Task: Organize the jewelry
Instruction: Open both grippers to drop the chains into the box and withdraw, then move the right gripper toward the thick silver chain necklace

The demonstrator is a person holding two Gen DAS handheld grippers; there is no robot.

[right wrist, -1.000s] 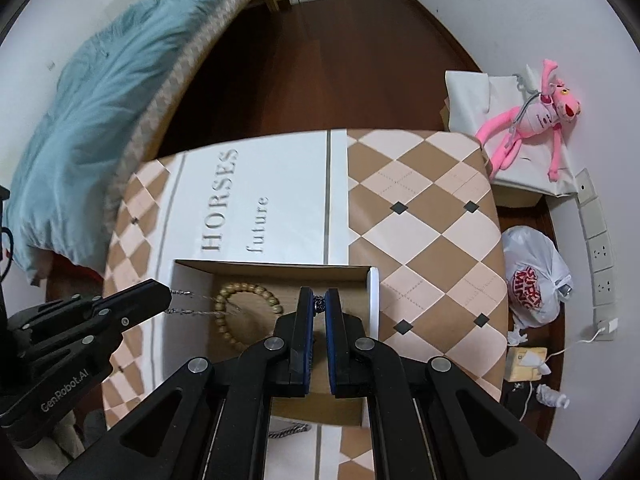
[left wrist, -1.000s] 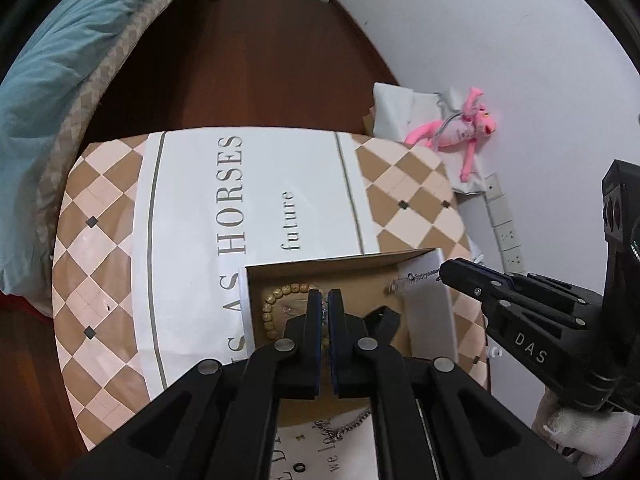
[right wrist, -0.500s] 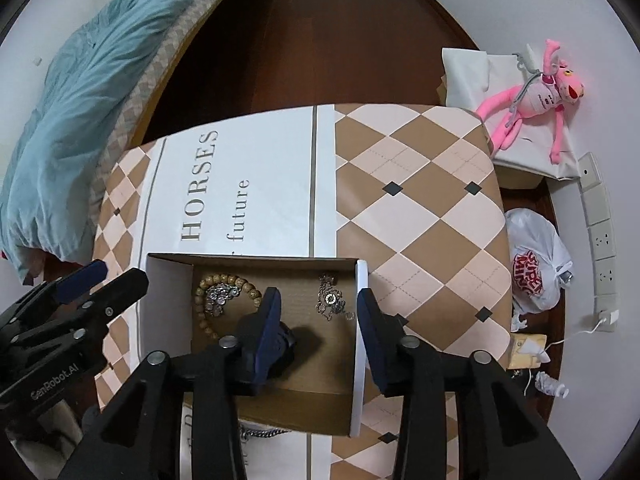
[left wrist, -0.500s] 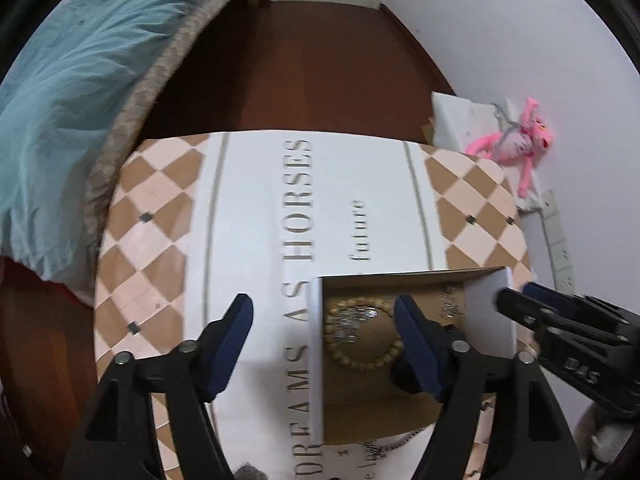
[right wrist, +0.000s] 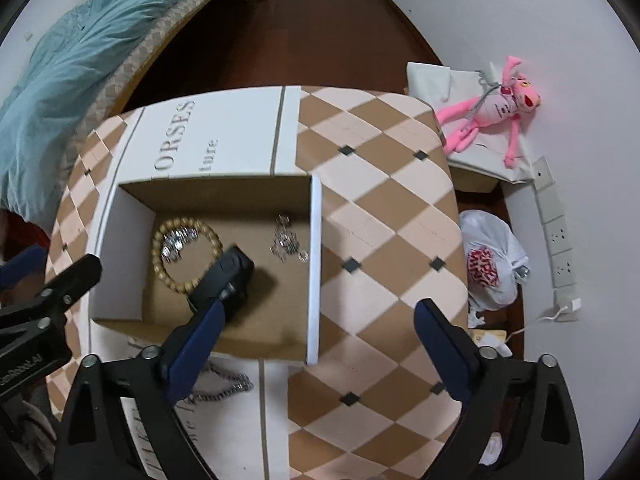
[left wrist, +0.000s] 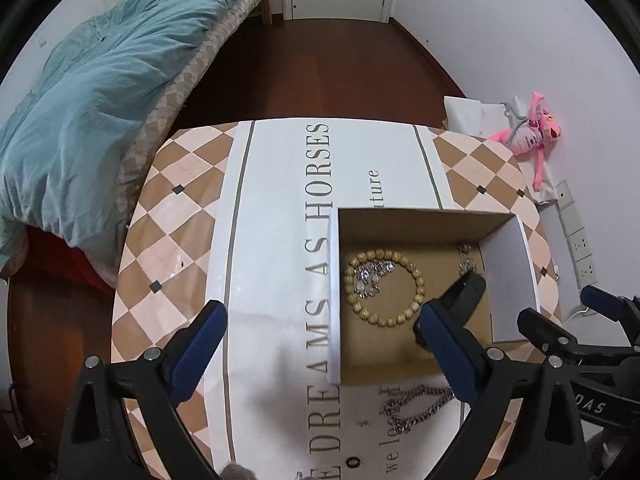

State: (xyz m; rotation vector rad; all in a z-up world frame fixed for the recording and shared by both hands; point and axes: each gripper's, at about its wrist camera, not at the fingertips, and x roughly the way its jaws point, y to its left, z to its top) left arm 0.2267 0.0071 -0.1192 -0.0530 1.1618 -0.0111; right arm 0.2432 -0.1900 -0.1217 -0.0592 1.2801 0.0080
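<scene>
Box: one open cardboard box (left wrist: 506, 276) on the patterned table (left wrist: 168, 216), white on the outside, brown inside.
Inside the box: three pieces. One wooden bead bracelet (left wrist: 416, 276) lies flat at the box's 9 o'clock side, one small silvery cluster (left wrist: 370, 276) sits within its ring, and one thin silver chain (right wrist: 286, 240) lies bunched toward 2 o'clock, apart from the beads.
Outside the box: one heavier silver chain (left wrist: 420, 404) on the table just past the near wall, at 6 o'clock from the box; its full length is partly hidden by the tools, so I can't say how it lies.
Left gripper (left wrist: 320, 356): jaws wide apart and empty, straddling the box's left wall, one blue finger over the table, the other over the box floor.
Right gripper (right wrist: 316, 344): jaws wide apart, holding nothing, straddling the box's right wall.
Room: one bed with blue quilt (left wrist: 80, 92) at 10 o'clock, one pink plush toy (right wrist: 494, 108) at 2 o'clock, one plastic bag (right wrist: 492, 260) on the floor.
</scene>
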